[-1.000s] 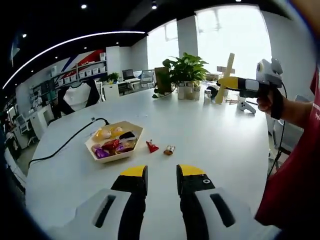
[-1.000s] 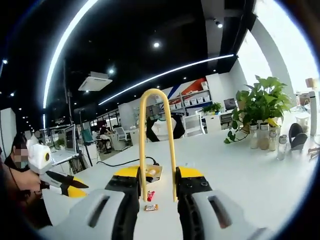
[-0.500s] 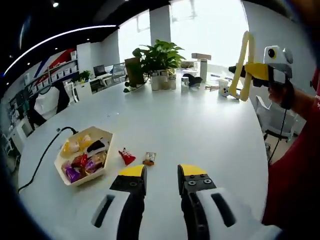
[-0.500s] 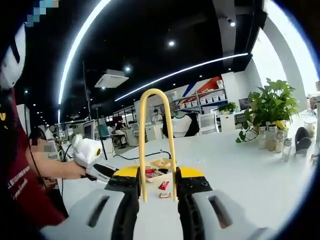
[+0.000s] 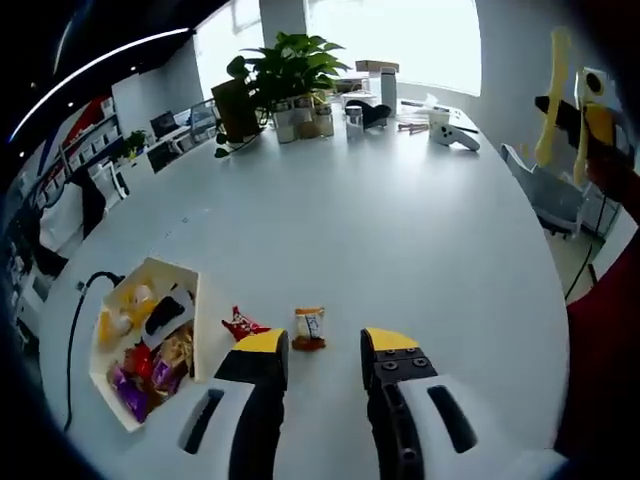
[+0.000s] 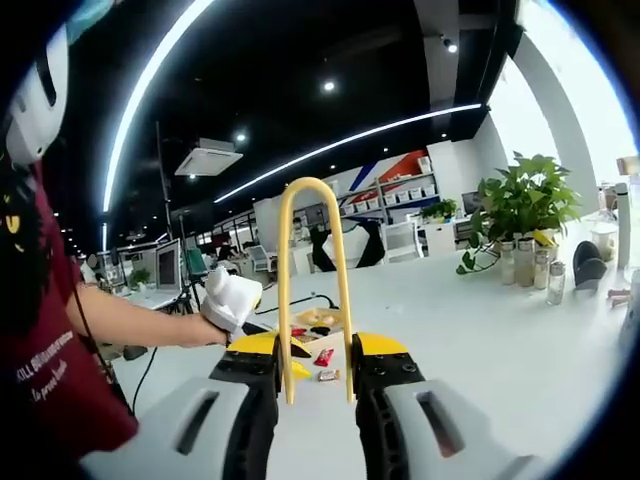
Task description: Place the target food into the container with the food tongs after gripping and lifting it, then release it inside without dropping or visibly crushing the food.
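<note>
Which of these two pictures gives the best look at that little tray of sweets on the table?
The left gripper view: it looks down into the open tray, so the wrapped sweets inside are plain. The right gripper view shows the tray far off and tiny, partly behind the yellow tongs.

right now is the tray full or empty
Partly full: the tray holds several wrapped snacks, while two more lie on the table beside it.
</note>
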A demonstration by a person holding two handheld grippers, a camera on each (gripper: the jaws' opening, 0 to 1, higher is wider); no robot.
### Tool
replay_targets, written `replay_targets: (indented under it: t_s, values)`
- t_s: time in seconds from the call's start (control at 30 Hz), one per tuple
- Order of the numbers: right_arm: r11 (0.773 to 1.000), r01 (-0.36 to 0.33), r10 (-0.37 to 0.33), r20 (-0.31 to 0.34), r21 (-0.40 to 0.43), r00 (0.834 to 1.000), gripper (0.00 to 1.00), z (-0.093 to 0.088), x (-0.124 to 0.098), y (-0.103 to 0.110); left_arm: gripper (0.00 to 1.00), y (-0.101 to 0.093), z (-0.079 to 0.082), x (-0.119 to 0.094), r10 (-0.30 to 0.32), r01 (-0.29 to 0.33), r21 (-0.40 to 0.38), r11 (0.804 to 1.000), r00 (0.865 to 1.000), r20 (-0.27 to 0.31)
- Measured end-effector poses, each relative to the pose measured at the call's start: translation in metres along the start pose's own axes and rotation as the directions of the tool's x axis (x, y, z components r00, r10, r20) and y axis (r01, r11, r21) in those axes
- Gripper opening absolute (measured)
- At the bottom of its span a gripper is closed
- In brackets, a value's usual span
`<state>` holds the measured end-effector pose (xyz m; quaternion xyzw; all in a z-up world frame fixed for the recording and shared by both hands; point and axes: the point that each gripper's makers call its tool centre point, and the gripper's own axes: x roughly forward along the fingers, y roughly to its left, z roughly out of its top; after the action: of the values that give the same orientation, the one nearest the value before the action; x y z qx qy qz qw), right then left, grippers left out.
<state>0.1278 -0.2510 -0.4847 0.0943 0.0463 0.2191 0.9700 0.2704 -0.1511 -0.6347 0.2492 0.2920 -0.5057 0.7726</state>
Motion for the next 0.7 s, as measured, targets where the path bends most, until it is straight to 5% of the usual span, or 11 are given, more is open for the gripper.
replay_targets:
  t_s: [0.17,0.3,0.7]
  values:
    - [1.000,0.004,-0.004,-0.008,0.004,1.000,0.25,-0.003,-0.001,0.001,0.26,0.003,0.004,0.011,-0.034,0.034,-0.047,0.998,0.999,-0.003]
    - [1.000,0.004,-0.004,-0.021,0.016,1.000,0.25,-0.008,0.002,0.000,0.24,0.013,-0.001,0.021,-0.012,0.015,0.042,0.999,0.998,-0.065]
    - [0.999,0.006,-0.008,-0.052,-0.043,0.999,0.25,-0.014,0.009,0.002,0.15,0.014,-0.012,0.037,-0.042,0.049,0.051,0.998,0.991,-0.127]
